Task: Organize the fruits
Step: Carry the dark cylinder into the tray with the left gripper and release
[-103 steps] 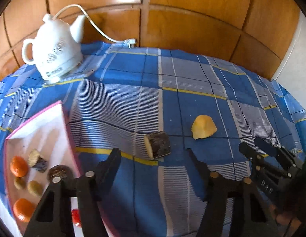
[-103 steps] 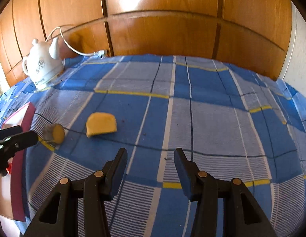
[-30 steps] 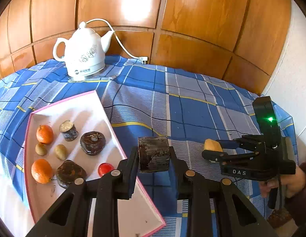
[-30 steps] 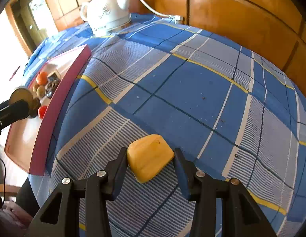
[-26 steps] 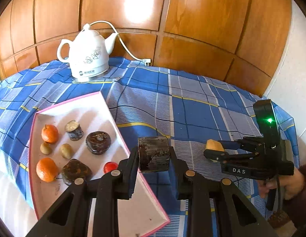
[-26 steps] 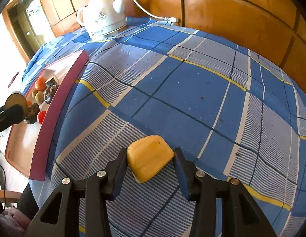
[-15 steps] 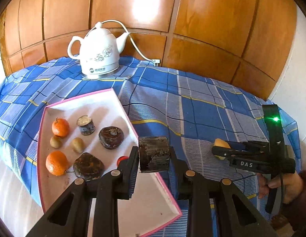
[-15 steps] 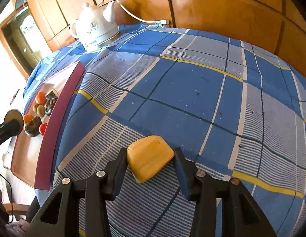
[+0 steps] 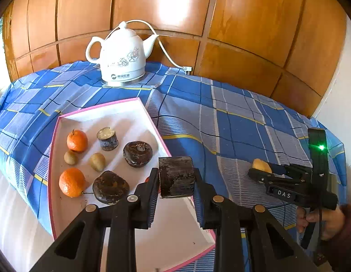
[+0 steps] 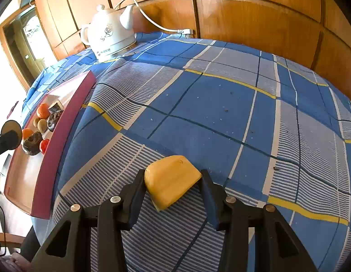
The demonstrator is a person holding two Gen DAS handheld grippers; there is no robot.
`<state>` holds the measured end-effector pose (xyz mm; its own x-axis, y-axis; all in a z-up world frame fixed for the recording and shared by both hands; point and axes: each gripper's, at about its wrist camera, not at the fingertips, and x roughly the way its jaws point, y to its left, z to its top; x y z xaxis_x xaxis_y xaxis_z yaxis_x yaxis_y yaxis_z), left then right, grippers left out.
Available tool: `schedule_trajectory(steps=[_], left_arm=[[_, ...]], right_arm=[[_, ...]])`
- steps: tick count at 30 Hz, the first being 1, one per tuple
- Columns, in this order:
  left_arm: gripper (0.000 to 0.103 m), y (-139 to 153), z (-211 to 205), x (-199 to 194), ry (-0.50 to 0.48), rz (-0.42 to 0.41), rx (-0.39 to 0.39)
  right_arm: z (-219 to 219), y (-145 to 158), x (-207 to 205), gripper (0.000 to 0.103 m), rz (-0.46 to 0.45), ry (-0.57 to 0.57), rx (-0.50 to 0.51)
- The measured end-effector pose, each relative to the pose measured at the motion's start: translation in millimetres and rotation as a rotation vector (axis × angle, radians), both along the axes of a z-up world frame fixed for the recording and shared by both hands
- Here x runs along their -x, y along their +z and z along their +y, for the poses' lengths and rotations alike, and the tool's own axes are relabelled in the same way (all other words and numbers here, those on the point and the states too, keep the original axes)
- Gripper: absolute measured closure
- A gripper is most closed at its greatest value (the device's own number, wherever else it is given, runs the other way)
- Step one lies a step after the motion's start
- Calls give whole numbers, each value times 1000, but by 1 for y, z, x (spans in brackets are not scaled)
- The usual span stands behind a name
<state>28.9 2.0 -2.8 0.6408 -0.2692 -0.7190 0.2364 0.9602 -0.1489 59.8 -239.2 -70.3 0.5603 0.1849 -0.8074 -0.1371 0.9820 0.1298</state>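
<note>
Left wrist view: left gripper clamped on a dark cylindrical fruit piece, rough and mottled on its curved side, flat at both ends, held above the near right rim of the tray. Tray shallow, angular, white inside with a pink edge, resting on the worktop under a blue checked cloth with yellow and white lines. Already in the tray: two glossy round oranges, two small smooth olive-brown oval fruits, two squat dark wrinkled fruits, one short dark-barked cylinder with a pale cut top, and a small red fruit, mostly hidden behind the left gripper. White glazed ceramic kettle with a floral print and a white cord at the back, before wooden panelling.

Right wrist view: right gripper closed on a yellow wedge-shaped fruit piece, smooth and matte, with rounded corners, held clear of the striped cloth, well apart from the tray.

Progress, as judged: most fruit sorted; both remaining pieces picked up, neither yet set down; none left lying loose on the visible cloth. Remaining: release of the dark cylinder into the free near part of the tray, then carriage of the yellow wedge across to it.
</note>
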Motion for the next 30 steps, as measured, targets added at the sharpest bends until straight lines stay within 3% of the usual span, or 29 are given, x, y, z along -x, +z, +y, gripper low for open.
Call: schedule_trajectory(steps=[18, 30], left_arm=[[75, -10, 29, 0, 70, 47, 19], [75, -12, 115, 15, 246, 91, 76]], right_arm=[[0, -1, 2, 56, -28, 5, 11], [-2, -2, 3, 56, -39, 4, 5]])
